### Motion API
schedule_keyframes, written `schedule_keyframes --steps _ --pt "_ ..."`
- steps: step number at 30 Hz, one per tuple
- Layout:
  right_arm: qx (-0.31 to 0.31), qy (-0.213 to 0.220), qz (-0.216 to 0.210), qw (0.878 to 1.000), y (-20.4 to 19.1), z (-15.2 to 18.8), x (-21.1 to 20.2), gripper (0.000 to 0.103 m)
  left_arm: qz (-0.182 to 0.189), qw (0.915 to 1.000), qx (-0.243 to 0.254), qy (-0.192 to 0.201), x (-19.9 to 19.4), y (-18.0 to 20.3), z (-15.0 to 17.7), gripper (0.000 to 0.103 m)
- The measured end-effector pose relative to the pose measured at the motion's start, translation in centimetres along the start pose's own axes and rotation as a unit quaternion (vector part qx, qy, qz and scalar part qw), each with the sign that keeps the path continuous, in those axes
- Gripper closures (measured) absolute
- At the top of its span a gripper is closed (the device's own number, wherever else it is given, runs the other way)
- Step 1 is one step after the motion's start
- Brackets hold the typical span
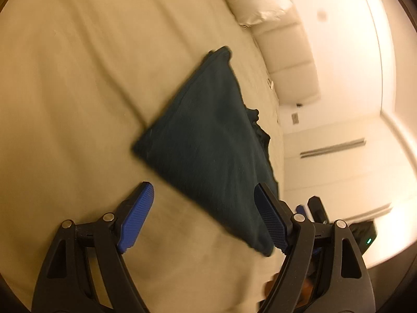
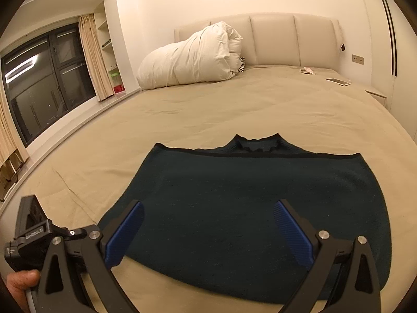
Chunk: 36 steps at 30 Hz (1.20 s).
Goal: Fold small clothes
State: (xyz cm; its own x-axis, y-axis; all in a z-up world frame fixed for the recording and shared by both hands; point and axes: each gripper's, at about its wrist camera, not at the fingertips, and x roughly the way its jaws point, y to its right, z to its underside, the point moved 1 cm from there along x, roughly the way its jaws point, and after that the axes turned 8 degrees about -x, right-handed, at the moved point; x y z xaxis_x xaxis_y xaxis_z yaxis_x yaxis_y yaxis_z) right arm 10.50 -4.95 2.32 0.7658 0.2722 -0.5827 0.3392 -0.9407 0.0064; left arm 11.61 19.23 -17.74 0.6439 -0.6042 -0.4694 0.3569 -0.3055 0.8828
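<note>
A dark teal garment (image 2: 250, 203) lies folded flat on the beige bed sheet (image 2: 234, 109), its collar on the far edge. It also shows in the left wrist view (image 1: 208, 140), tilted and blurred. My right gripper (image 2: 208, 224) is open above the garment's near half, holding nothing. My left gripper (image 1: 203, 208) is open above the sheet at the garment's near edge, holding nothing. Its right finger (image 1: 271, 221) overlaps the cloth's corner in view.
A rolled white duvet (image 2: 192, 57) lies at the padded headboard (image 2: 273, 39). A phone (image 2: 338, 81) and small items (image 2: 307, 71) lie at the bed's far right. A dark window (image 2: 39, 78) with curtains is at the left. A nightstand (image 2: 375, 94) is at the right.
</note>
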Motion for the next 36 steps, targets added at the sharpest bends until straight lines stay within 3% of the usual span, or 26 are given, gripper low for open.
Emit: schedule_keyframes --steps 3,8,13,16,20,25,31,36 --pt "0.021 0.003 -0.016 1.000 0.7 0.2 0.0 0.003 0.014 0.9998 -0.002 0.012 0.4 0.0 0.2 0.024" --pt "0.079 -0.005 -0.052 0.996 2.9 0.4 0.6 0.020 0.046 0.9963 -0.060 0.040 1.8 -0.5 -1.9 0.025" --pt "0.093 -0.030 -0.053 0.994 4.6 0.0 2.4 0.042 0.005 0.9977 -0.052 0.043 3.7 0.9 -3.1 0.025" --pt "0.109 -0.055 -0.041 0.992 5.8 -0.1 4.3 0.042 -0.006 0.9987 -0.023 0.045 3.8 1.9 -2.9 0.030" --pt "0.115 -0.077 -0.038 0.990 6.5 0.1 6.4 0.042 -0.022 0.9984 -0.015 0.049 3.4 2.0 -2.5 0.047" --pt "0.112 -0.083 -0.046 0.989 6.2 1.2 7.1 0.042 -0.004 0.9971 -0.039 0.065 3.2 0.6 -1.2 0.045" --pt "0.122 -0.090 -0.052 0.987 6.4 2.7 7.4 0.042 -0.013 0.9978 0.002 0.065 4.1 1.5 1.0 0.045" --pt "0.109 -0.084 -0.056 0.989 6.3 2.3 6.7 0.042 0.025 0.9973 -0.045 0.053 4.7 1.4 -2.8 0.045"
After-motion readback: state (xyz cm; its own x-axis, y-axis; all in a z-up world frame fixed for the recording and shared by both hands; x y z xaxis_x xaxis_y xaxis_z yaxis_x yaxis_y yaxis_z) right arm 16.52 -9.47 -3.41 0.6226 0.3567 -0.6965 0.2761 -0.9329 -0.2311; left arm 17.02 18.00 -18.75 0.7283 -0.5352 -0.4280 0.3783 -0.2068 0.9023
